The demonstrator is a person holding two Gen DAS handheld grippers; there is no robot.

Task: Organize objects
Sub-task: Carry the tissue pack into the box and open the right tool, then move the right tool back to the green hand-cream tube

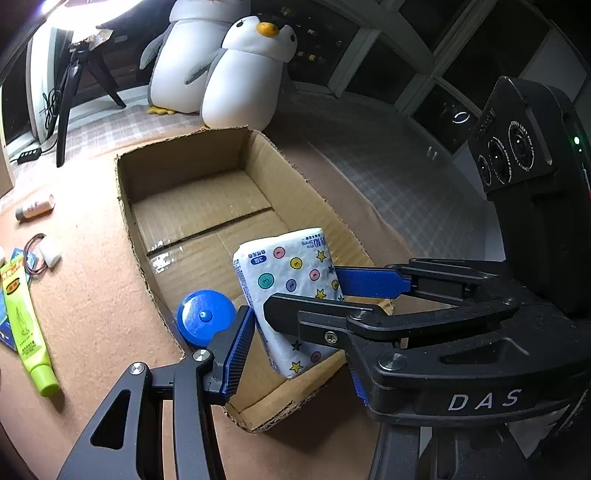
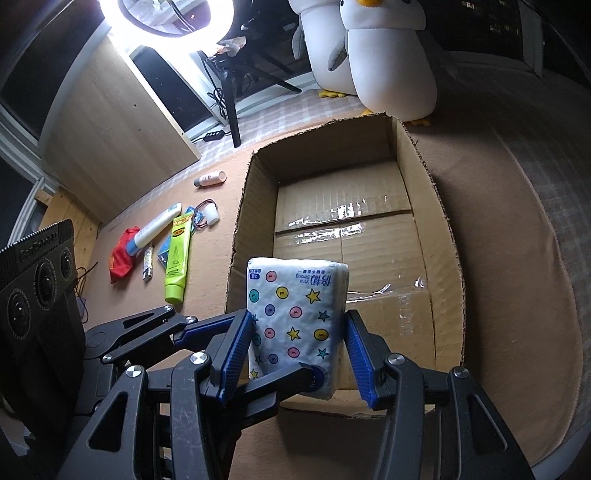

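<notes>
A bright ring light glares at upper left on a black tripod, beside a pale wooden cabinet. Dark window panes fill the upper right. Two plush penguins sit at top centre on checked bedding

My left wrist view looks steeply down from close above the cardboard box; my right wrist view does likewise (both share box, penguins).

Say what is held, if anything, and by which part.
The right gripper holds the tissue pack by its two narrow sides, near the lower end. The left gripper flanks the pack too; whether it presses on it cannot be told.
</notes>
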